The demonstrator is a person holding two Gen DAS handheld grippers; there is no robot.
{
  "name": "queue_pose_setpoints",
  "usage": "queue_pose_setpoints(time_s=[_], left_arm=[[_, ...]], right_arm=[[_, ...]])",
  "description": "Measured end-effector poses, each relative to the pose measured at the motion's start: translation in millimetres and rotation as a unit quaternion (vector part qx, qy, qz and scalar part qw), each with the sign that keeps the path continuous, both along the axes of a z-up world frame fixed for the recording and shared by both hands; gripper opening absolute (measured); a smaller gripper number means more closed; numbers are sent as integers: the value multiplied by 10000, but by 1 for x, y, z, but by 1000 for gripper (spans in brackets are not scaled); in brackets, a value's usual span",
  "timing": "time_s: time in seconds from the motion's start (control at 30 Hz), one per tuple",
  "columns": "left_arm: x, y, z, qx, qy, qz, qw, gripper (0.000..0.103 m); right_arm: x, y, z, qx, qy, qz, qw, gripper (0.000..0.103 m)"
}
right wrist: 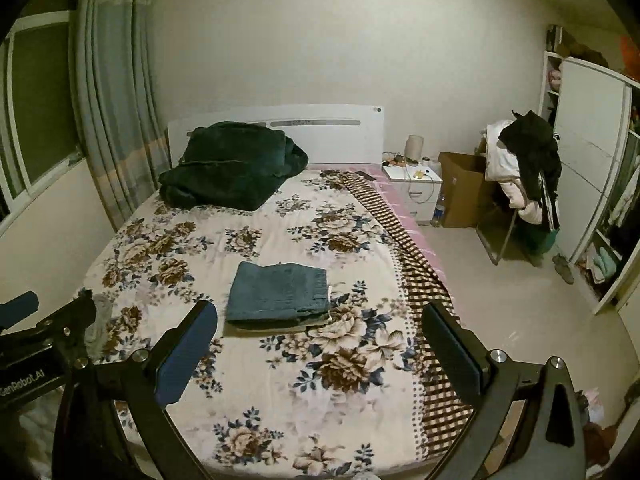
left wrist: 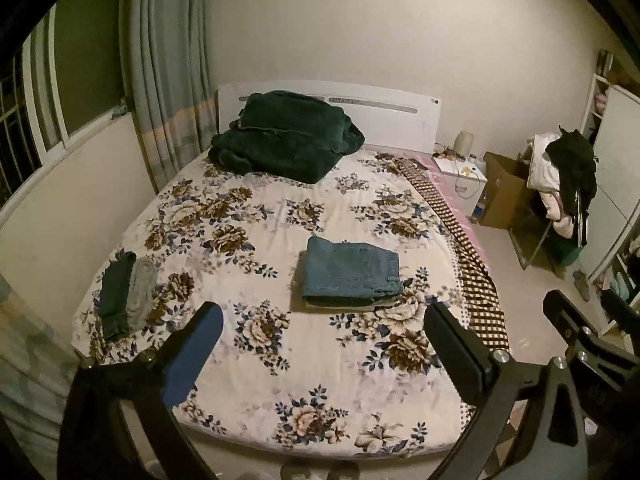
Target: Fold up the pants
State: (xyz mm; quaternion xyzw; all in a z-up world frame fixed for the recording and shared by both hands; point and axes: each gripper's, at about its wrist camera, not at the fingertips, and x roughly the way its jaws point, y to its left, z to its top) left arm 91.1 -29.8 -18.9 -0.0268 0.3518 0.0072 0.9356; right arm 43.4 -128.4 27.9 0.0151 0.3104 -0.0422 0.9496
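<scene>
The folded pants (left wrist: 350, 274) lie as a thick blue denim stack a little right of the middle of the left wrist view, on the flowered bed (left wrist: 280, 380); in the right wrist view they sit just left of centre. Denim like this looks fairly heavy and stiffish, yet the layers would likely slide and sag if lifted by one corner (the seams and waistband give the firmest bite). Best hold, I judge: pinch all layers at the two short ends. The left gripper (left wrist: 320, 344) and the right gripper (right wrist: 320, 344) both hover with jaws wide and holding nothing.
</scene>
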Motion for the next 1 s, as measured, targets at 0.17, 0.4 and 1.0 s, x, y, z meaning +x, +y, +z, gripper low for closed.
queue_pose_setpoints(time_s=[0.17, 0.4, 1.0], left_arm=[[-4, 2, 0, 38, -22, 41, 10000, 103], [-11, 8, 1, 115, -26, 78, 9999, 103], [-16, 11, -1, 253, 27, 134, 9996, 103]], right_arm=[[-1, 9, 4, -121, -32, -28, 9999, 103], [9, 11, 3, -156, 59, -19, 9999, 103], [9, 12, -10, -80, 199, 110, 9997, 103]])
